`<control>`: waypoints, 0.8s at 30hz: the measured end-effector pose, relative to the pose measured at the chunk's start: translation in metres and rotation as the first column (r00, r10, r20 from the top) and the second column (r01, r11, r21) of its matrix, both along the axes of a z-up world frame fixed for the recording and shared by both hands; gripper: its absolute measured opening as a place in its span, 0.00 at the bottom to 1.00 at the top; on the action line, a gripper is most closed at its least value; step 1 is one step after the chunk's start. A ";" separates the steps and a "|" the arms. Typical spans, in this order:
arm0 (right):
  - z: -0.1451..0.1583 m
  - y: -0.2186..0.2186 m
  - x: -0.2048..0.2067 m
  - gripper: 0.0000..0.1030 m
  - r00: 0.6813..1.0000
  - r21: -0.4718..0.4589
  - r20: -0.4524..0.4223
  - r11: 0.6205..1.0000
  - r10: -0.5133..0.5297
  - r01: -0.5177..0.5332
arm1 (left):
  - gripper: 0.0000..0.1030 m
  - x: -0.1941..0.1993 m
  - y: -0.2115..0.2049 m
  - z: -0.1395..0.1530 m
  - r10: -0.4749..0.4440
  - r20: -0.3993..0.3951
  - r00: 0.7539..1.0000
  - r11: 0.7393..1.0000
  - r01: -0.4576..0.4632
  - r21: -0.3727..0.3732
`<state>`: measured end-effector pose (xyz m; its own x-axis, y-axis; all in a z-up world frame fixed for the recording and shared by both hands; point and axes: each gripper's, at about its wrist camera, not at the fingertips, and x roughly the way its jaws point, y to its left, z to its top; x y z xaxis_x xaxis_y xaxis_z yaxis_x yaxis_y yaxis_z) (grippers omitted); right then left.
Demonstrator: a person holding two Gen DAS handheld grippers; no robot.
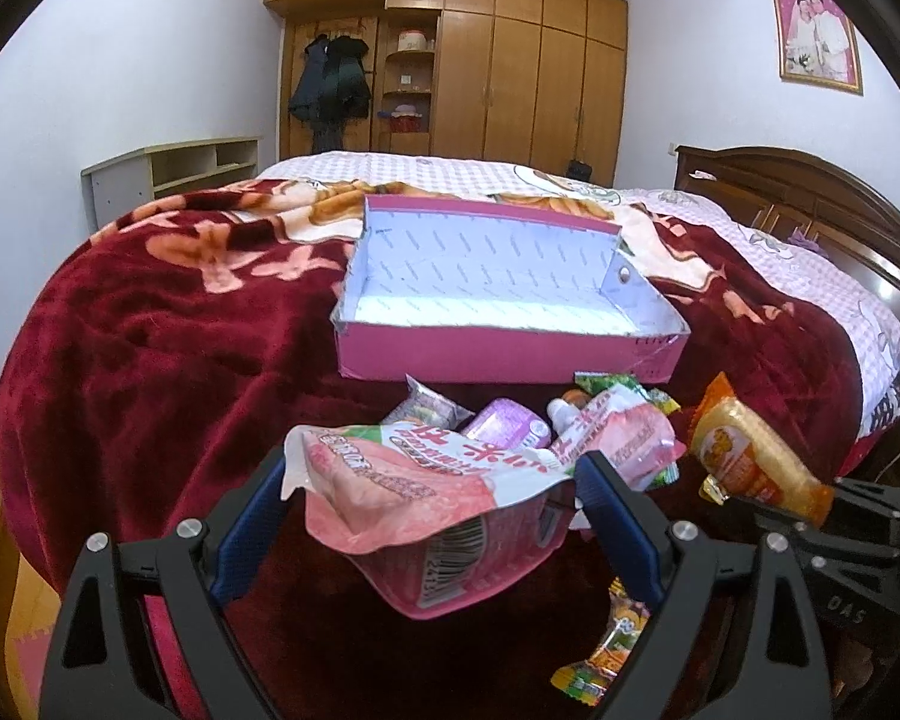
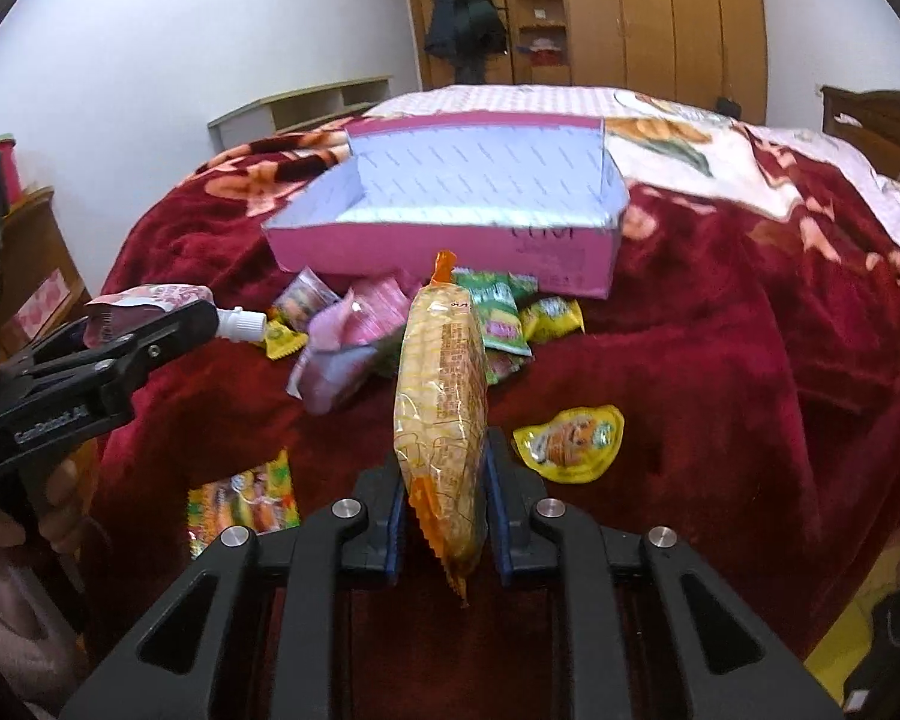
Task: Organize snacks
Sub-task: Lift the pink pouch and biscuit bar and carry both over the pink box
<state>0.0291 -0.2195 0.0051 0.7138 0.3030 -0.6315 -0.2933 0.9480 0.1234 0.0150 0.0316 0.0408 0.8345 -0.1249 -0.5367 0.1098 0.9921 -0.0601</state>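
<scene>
My left gripper (image 1: 432, 492) is shut on a pink spouted pouch (image 1: 426, 504) and holds it above the bed; the pouch and its white cap also show in the right wrist view (image 2: 150, 300). My right gripper (image 2: 444, 468) is shut on a yellow-orange snack pack (image 2: 444, 396), held upright; it also shows in the left wrist view (image 1: 750, 450). An open pink box (image 1: 504, 300) with a pale blue lining sits on the blanket beyond both, also in the right wrist view (image 2: 450, 204). Several loose snacks (image 2: 360, 324) lie in front of the box.
A dark red floral blanket (image 1: 150, 330) covers the bed. A yellow packet (image 2: 570, 438) lies right of my right gripper and a colourful packet (image 2: 246, 498) lies to its left. A wooden headboard (image 1: 810, 198) is at the right, a low shelf (image 1: 180, 168) at the left.
</scene>
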 end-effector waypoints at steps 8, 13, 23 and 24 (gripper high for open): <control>0.022 0.002 0.002 0.22 0.999 -0.023 0.051 1.000 0.013 -0.012 | 0.92 0.012 0.006 0.017 -0.004 0.020 1.000 1.000 0.005 -0.013; 0.037 0.003 0.010 0.22 0.996 -0.037 0.090 0.999 0.017 -0.013 | 0.92 0.024 0.004 0.027 -0.016 0.033 0.999 1.000 0.016 -0.005; 0.056 0.009 0.036 0.22 0.993 -0.051 0.101 0.997 0.054 -0.049 | 0.92 0.055 -0.002 0.050 -0.035 0.059 0.998 0.999 0.035 0.015; 0.058 0.010 0.040 0.22 0.993 -0.055 0.099 0.997 0.057 -0.052 | 0.92 0.058 -0.002 0.052 -0.038 0.063 0.997 0.999 0.037 0.017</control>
<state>0.0694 -0.2100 0.0630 0.7575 0.3115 -0.5737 -0.3530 0.9347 0.0415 0.0734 0.0293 0.0928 0.8614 -0.1488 -0.4856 0.1503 0.9880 -0.0361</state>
